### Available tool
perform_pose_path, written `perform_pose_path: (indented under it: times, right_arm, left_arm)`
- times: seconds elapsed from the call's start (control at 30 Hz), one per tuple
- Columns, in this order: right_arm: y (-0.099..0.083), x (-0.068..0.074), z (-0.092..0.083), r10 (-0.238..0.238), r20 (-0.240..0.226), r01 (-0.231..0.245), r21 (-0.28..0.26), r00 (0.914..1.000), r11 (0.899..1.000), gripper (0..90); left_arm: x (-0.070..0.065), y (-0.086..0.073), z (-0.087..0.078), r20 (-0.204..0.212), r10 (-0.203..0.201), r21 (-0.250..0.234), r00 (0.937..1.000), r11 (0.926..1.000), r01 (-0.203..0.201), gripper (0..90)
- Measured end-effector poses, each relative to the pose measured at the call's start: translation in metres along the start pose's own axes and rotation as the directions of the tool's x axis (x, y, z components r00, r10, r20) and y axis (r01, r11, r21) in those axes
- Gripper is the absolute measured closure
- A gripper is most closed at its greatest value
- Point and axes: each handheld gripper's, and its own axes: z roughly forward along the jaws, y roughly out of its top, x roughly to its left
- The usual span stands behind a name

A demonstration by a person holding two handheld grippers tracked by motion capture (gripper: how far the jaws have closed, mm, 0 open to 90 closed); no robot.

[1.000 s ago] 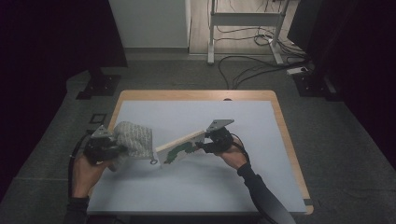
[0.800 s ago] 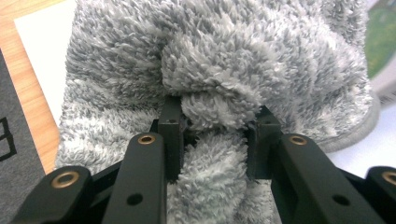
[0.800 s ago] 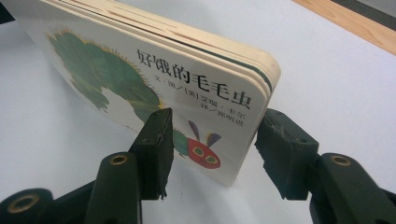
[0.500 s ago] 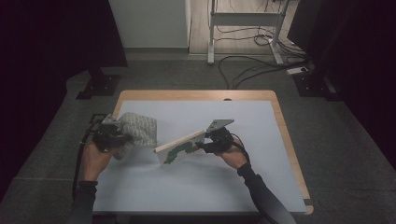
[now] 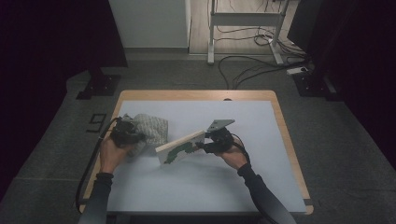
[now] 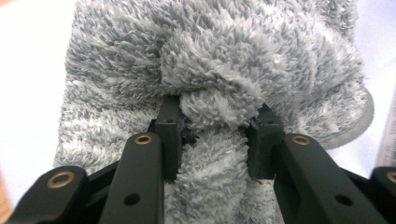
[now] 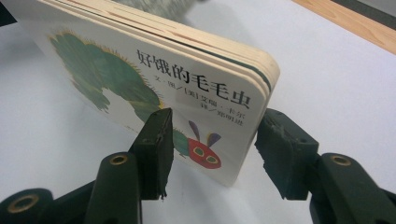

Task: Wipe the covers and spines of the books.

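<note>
your left gripper (image 6: 212, 135) pinches the fluffy towel (image 5: 150, 130) at 9 o'clock, jaws just loosening; right gripper (image 7: 212, 149) clamps the board book (image 7: 154, 79); hold it steady while wiping.

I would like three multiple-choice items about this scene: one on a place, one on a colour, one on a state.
1. Where does the cloth lie?
A. table's left part
B. on the floor
C. table's far right corner

2. The caterpillar's head on the book is:
A. blue
B. red
C. black

3. The left claw is:
A. wide open over bare table
B. closed on the cloth
C. holding the book

Answers: 1 A, the high view shows it by the left hand; 2 B, the right gripper view shows a red head; 3 B, fluffy fabric is bunched between its pads.
</note>
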Motion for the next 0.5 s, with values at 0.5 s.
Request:
perform_pose_path:
  times: [0.5]
  right_arm:
    - [0.0, 0.0, 0.0, 0.006, -0.006, -0.006, -0.003, 1.0, 1.0, 44.0]
  left_arm:
    - [0.003, -0.01, -0.005, 0.054, -0.043, -0.045, 0.9976, 0.9979, 0.045, 27.3]
